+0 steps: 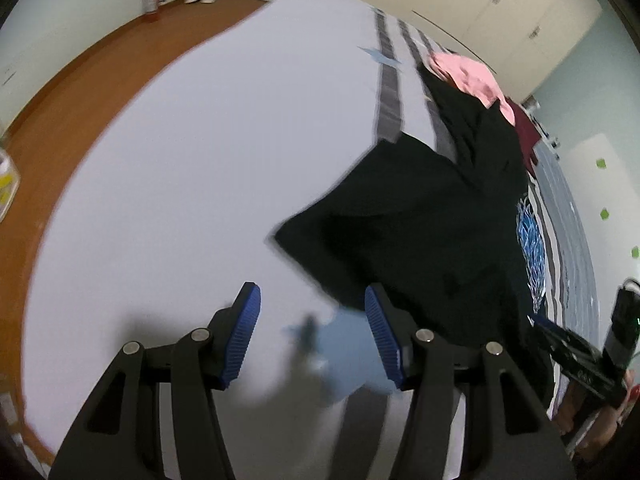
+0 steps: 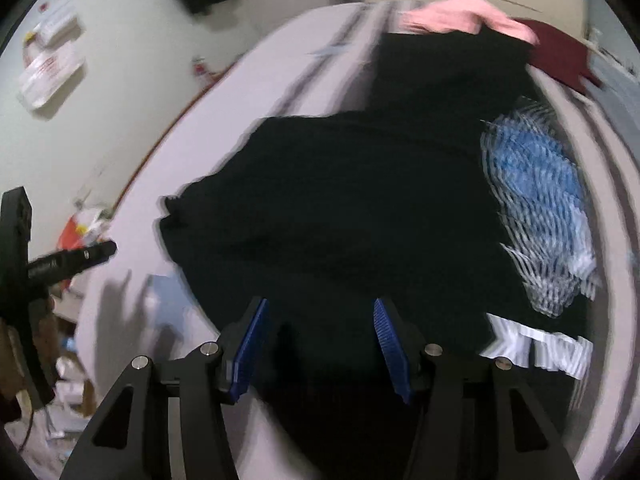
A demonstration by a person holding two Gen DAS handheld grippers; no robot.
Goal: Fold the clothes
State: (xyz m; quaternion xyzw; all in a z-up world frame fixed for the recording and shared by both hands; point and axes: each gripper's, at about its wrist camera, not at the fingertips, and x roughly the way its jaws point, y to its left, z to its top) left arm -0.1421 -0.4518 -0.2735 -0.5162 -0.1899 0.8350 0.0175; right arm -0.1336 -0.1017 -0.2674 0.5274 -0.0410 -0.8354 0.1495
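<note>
Both tongs half open and empty: left gripper (image 1: 312,332) over bare bed (image 1: 180,168), right gripper (image 2: 320,344) above the black shirt (image 2: 340,200), probably lining up a fold grab.

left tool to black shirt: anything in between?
Only bare white sheet and a pale blue patch, seen in the left wrist view. The left tool stands open with the black shirt just beyond its right pad.
</note>
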